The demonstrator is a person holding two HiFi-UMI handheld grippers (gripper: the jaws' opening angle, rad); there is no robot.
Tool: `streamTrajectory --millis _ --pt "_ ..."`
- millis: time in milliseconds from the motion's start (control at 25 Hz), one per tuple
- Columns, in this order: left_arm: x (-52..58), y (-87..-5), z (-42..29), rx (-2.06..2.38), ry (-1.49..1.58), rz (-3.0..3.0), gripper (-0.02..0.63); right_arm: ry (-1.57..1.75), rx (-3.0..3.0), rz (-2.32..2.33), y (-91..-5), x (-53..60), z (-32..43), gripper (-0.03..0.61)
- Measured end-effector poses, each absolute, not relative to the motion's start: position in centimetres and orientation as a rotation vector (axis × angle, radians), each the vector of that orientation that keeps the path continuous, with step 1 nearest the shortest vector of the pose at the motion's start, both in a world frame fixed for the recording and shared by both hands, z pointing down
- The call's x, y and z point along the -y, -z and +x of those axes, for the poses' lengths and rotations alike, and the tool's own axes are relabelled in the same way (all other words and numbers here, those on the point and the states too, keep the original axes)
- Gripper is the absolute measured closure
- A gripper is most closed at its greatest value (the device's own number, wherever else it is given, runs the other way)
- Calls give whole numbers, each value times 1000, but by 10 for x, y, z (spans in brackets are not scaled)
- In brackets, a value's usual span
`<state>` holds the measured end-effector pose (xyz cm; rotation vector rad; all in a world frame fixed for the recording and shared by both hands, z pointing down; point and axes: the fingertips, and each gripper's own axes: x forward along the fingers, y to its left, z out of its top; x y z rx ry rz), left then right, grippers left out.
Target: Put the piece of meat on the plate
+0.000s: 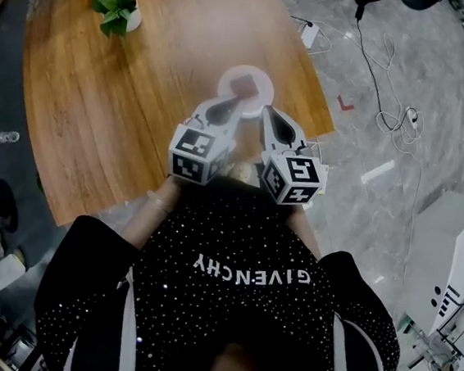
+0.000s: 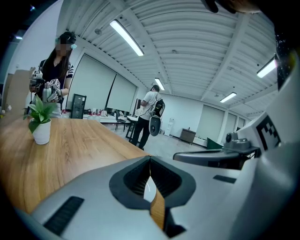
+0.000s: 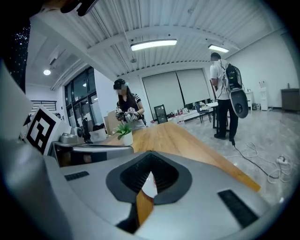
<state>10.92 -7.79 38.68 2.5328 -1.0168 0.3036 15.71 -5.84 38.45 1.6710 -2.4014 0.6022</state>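
On the white plate (image 1: 225, 78) sits the piece of meat (image 1: 244, 85). Just beside the plate, my left hand-held gripper (image 1: 239, 101) and right hand-held gripper (image 1: 266, 111) are closed and empty, so the job looks done.

light: bright ceiling strips (image 2: 126, 37) | head view: dim edges, centre soft | gripper views: fisheye bend, dark vignette

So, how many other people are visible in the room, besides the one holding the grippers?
2. One person stands at the far end of the table, behind the potted plant. A second person, wearing a backpack, stands on the floor beside the table. Others may be hidden.
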Motion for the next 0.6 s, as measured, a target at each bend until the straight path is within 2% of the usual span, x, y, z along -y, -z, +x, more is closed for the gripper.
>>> streamTrajectory --millis 600 --pt "78 -390 108 1034 -295 2513 604 -613 2394 1645 -388 59 157 566"
